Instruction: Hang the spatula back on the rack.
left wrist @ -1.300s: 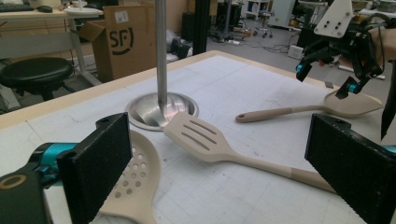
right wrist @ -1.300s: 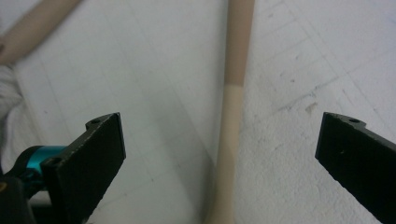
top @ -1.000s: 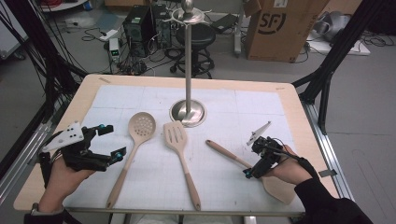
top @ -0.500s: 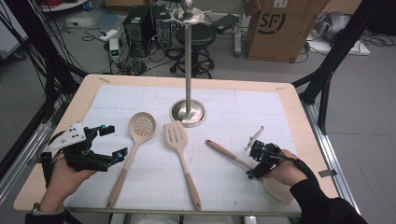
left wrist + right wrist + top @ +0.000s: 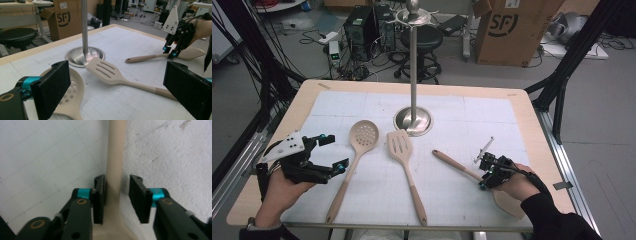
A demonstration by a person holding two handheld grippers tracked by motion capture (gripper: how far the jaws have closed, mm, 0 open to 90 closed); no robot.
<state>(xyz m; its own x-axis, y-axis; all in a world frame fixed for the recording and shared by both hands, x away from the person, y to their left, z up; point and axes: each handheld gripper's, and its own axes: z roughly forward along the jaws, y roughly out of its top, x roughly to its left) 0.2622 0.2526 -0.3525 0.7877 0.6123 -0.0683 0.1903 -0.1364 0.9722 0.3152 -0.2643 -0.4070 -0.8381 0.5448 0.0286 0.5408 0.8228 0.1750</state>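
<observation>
At the table's (image 5: pixel 512 100) left edge, the left hand-held gripper (image 5: pixel 332 152) rests spread wide, nothing between its jaws. Rightward lie a perforated spoon (image 5: pixel 362 137), a slotted spatula (image 5: pixel 401 147), both smooth beige, with a steel stand (image 5: pixel 413 117) behind. Near the right edge, the right hand-held gripper (image 5: pixel 484 172) has been narrowing around the pale spoon's (image 5: pixel 452 162) neck, one pad touching, the other just clear.

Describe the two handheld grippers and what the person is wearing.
Both the left gripper and the right gripper have black linkage frames, cyan collars at the joints and flat, black, textured rectangular jaws; brass-coloured pivot rings show in the gripper views. The left one carries a pale three-cornered plate with small holes; the right one's plate is alike. The person's right arm wears a black sleeve.
</observation>
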